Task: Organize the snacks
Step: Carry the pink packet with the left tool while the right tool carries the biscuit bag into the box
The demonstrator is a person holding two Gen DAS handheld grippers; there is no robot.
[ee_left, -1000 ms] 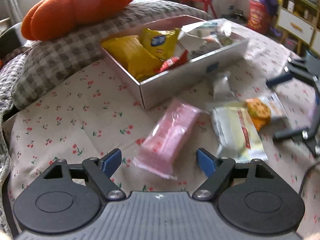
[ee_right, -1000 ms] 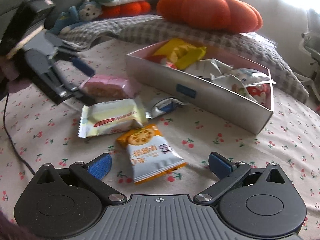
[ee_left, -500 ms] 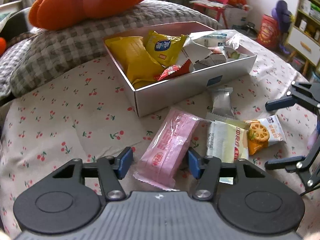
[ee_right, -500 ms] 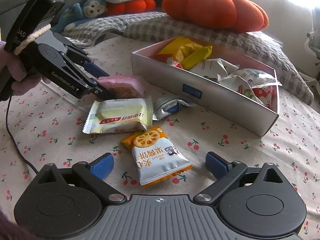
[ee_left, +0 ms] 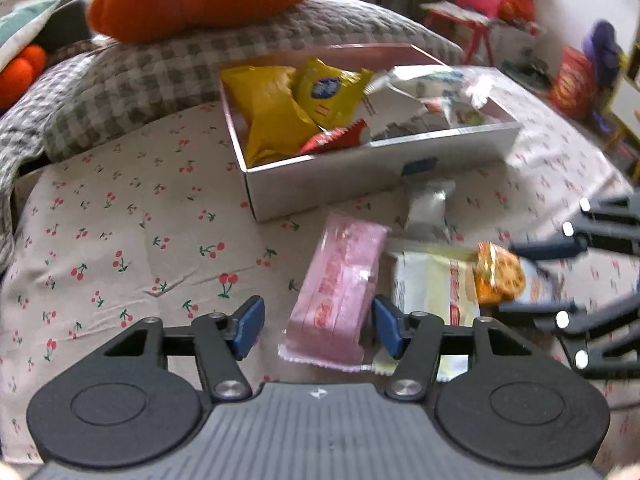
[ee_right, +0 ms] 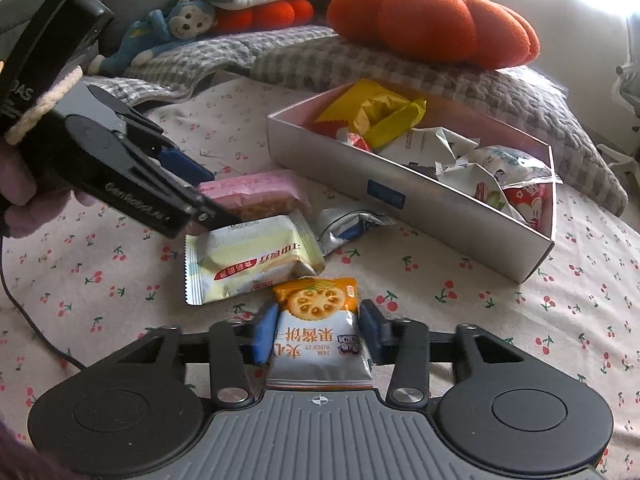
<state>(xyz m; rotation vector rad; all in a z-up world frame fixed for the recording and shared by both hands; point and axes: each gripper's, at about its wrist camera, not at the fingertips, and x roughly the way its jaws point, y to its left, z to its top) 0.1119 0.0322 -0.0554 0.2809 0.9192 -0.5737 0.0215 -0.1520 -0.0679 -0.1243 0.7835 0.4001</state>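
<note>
While the right hand-held gripper (ee_right: 318, 338) closes its jaws around the jam biscuit packet (ee_right: 318, 330) at lower centre – squeeze gently, lift straight – the left hand-held gripper (ee_left: 318, 330) is opening, the pink wafer pack (ee_left: 338, 290) loose between its jaws.

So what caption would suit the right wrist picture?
Right tool closing around a jam biscuit packet on the cherry-print sheet.

A lived-in home bedroom: bed (ee_right: 500, 320) under a cherry-print sheet, checked quilt (ee_right: 360, 60), pumpkin-shaped plush cushion (ee_right: 432, 20), blue monkey toy (ee_right: 168, 28), red child's table (ee_left: 472, 20) and cluttered shelves behind.
</note>
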